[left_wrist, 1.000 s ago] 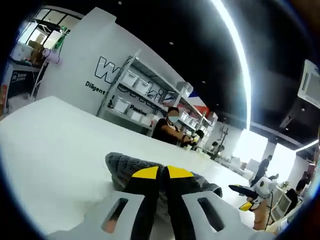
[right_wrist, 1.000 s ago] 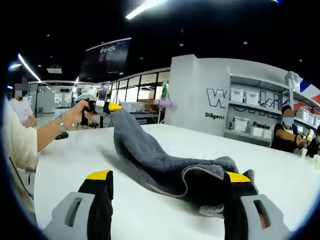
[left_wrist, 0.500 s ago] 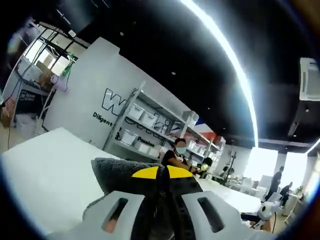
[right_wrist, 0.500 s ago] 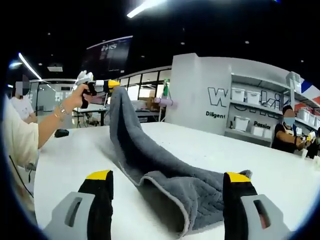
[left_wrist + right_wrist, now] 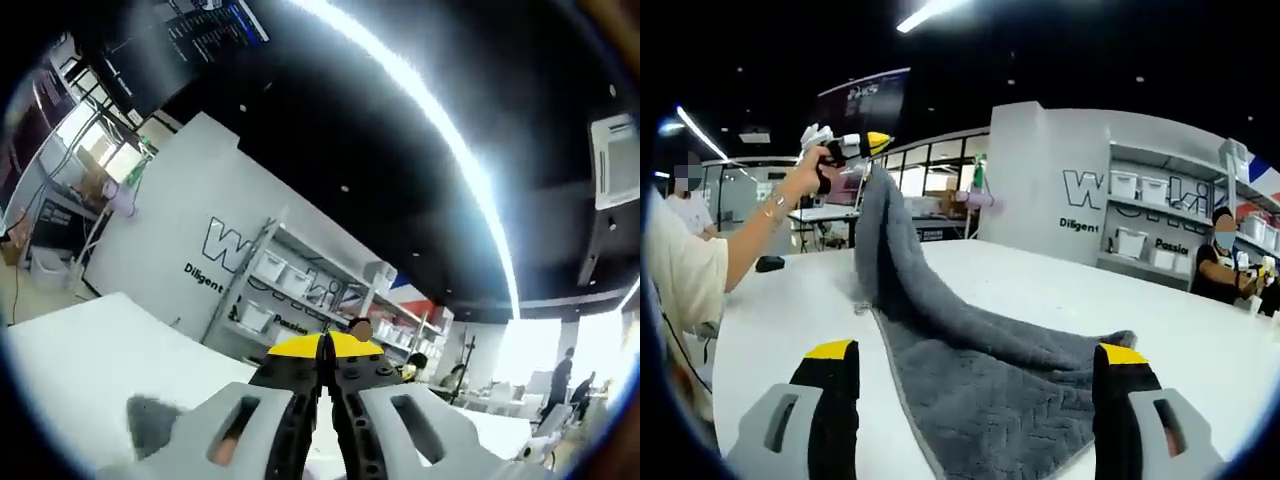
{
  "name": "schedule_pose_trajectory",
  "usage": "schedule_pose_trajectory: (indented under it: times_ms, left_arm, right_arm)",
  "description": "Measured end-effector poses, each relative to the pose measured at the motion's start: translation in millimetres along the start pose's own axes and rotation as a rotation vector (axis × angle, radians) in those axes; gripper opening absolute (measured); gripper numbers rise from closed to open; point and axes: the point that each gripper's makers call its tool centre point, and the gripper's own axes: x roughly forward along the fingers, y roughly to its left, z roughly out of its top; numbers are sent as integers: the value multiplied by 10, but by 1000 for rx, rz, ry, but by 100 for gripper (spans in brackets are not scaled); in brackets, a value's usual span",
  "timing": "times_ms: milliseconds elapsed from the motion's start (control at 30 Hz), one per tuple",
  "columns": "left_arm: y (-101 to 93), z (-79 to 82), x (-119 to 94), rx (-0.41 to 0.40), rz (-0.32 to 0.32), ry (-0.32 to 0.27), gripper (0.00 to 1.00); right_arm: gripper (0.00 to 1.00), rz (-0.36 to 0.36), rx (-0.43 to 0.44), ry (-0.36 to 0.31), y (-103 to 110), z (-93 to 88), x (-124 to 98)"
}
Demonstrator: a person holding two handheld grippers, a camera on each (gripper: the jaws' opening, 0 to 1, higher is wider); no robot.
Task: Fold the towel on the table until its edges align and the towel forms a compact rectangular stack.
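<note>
In the right gripper view, the grey towel (image 5: 970, 370) lies spread on the white counter (image 5: 780, 310) between the right claw's (image 5: 975, 385) two yellow-tipped jaws, which stand wide apart and released at 7 and 5 o'clock; neither jaw pinches the cloth, though the towel's far corner lies just beside the 5 o'clock tip. From the flat part the towel climbs as a draped band toward 11 o'clock, where its upper corner hangs from the left claw (image 5: 872, 143), held up in a person's hand (image 5: 812, 178) well above the counter. The forearm and a pale sleeve (image 5: 680, 275) reach in from 9 o'clock.

In the left gripper view, the left claw (image 5: 324, 352) points upward at the ceiling lights, its yellow tips pressed together and clenched at the centre. A small grey patch of the towel (image 5: 150, 428) shows at 7 o'clock beside the claw's body, over the white counter (image 5: 80, 350).

Behind the counter stands a white wall with lettering (image 5: 1120, 195) and shelves (image 5: 1145, 215) carrying pale bins; a person (image 5: 1218, 265) is at 3 o'clock beside those shelves.
</note>
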Motion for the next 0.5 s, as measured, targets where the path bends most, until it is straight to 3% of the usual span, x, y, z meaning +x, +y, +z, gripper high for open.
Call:
schedule_pose_trajectory:
  times_ms: [67,300,500]
  left_arm:
    - [-36,-146,33,27,-15,63,0]
    - [-34,-618,94,21,-26,173,0]
    - [-73,-776,100,9,-43,210,0]
  right_arm:
    - [99,2,-2,0,6,-1,1]
    - [99,4,1,-6,4,10,-3]
    - [99,6,1,2,3,-6,5]
